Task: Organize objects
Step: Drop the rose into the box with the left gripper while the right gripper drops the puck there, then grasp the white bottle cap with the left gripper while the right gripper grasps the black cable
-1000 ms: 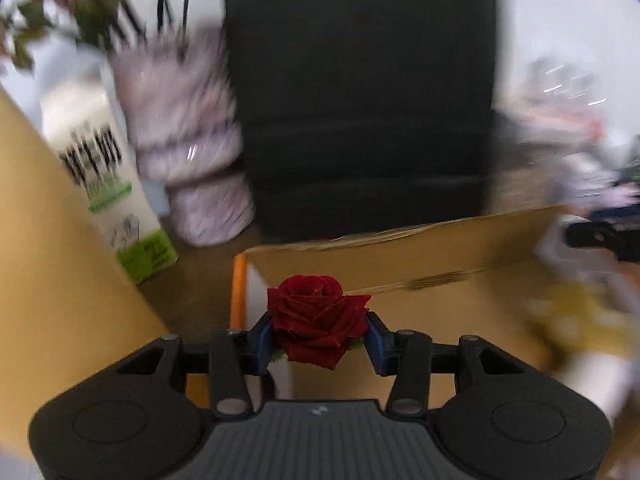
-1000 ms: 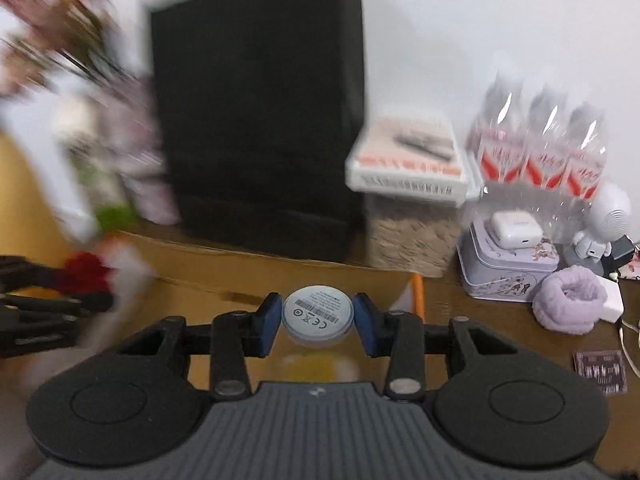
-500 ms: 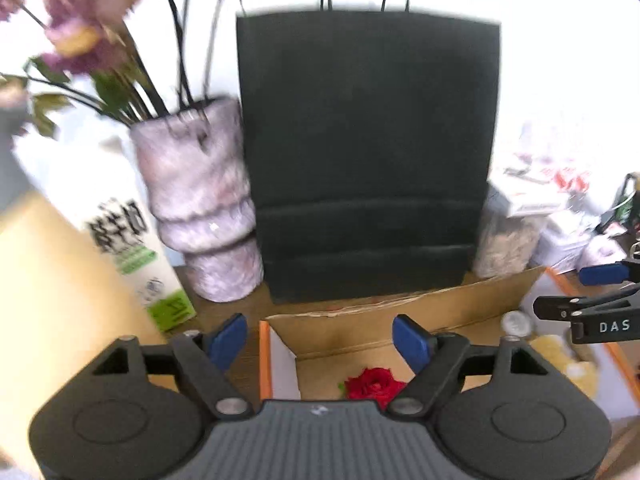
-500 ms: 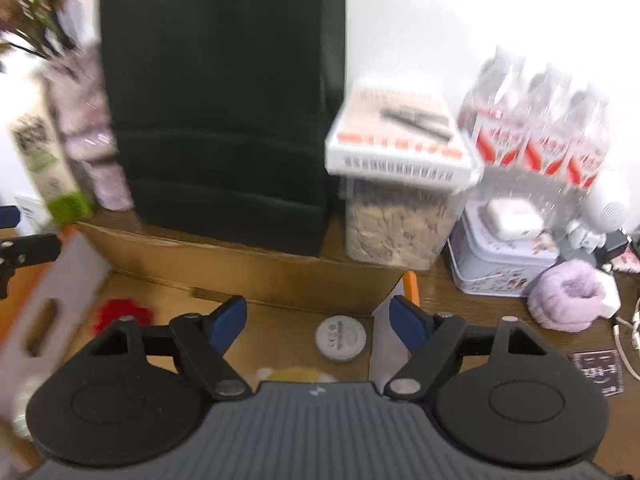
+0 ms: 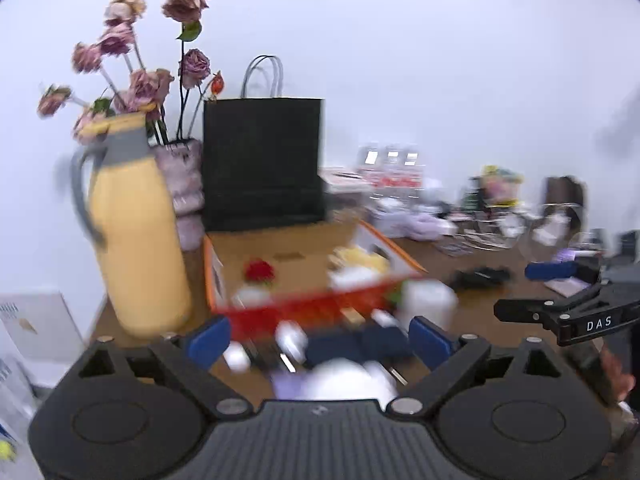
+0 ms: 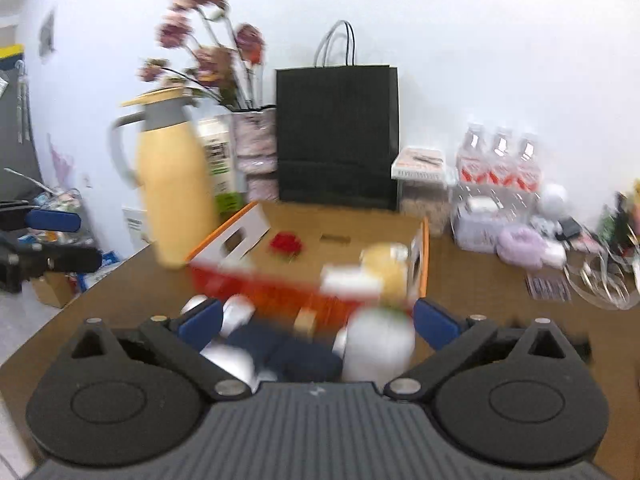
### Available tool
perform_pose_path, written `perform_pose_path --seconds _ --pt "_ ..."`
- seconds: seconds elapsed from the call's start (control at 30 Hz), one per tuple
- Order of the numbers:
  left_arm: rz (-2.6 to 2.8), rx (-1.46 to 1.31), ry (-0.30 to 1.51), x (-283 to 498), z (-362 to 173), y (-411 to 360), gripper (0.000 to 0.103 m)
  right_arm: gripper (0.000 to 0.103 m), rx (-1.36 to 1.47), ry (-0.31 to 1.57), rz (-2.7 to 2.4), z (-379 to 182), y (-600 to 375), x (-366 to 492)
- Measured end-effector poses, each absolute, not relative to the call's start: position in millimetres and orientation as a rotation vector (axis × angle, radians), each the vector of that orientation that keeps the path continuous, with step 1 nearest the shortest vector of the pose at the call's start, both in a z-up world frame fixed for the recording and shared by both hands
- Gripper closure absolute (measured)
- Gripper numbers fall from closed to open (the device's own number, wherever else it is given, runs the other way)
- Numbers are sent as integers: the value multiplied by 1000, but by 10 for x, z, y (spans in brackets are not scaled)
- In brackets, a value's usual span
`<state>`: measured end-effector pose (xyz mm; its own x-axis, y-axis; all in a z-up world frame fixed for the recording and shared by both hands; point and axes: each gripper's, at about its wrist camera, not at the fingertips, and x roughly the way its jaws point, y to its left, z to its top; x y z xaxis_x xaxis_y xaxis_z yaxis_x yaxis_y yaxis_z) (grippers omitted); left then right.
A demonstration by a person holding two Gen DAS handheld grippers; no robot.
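Left wrist view: left gripper (image 5: 320, 338) has its jaws spread wide and opening further, nothing clamped, only blurred clutter on the table beyond its blue pads. Right gripper (image 6: 316, 320) likewise stands wide, jaws opening, holding nothing. Red rose (image 5: 260, 270) lies on the floor of the open cardboard box (image 5: 308, 244), well apart from both grippers

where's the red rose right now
The rose lies on the floor of the open box, toward its left side, in front of the black bag.
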<state>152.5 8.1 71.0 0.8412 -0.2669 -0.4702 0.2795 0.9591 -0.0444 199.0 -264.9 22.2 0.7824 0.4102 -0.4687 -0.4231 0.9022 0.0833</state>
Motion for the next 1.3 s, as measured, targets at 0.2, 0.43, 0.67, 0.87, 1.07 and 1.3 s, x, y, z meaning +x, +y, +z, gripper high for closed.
perform_pose_path --seconds 0.2,0.43,0.67,0.87,1.07,1.3 --pt "-344 53 522 508 425 -3 4 0 79 564 460 -273 -2977 803" --pt "-259 75 501 636 334 58 4 0 -53 526 319 -385 -2784 750" --pt "-204 105 541 1455 43 379 14 4 -137 497 452 -454 -2247 1235" --pt "-109 179 573 2520 -342 584 25 32 -136 490 522 -450 -1746 2160" --pt "-183 200 678 3285 -772 622 42 66 -71 607 651 -647 -1249 3128" --pt "-286 173 648 3497 -877 747 48 66 -135 675 677 -907 -711 3486"
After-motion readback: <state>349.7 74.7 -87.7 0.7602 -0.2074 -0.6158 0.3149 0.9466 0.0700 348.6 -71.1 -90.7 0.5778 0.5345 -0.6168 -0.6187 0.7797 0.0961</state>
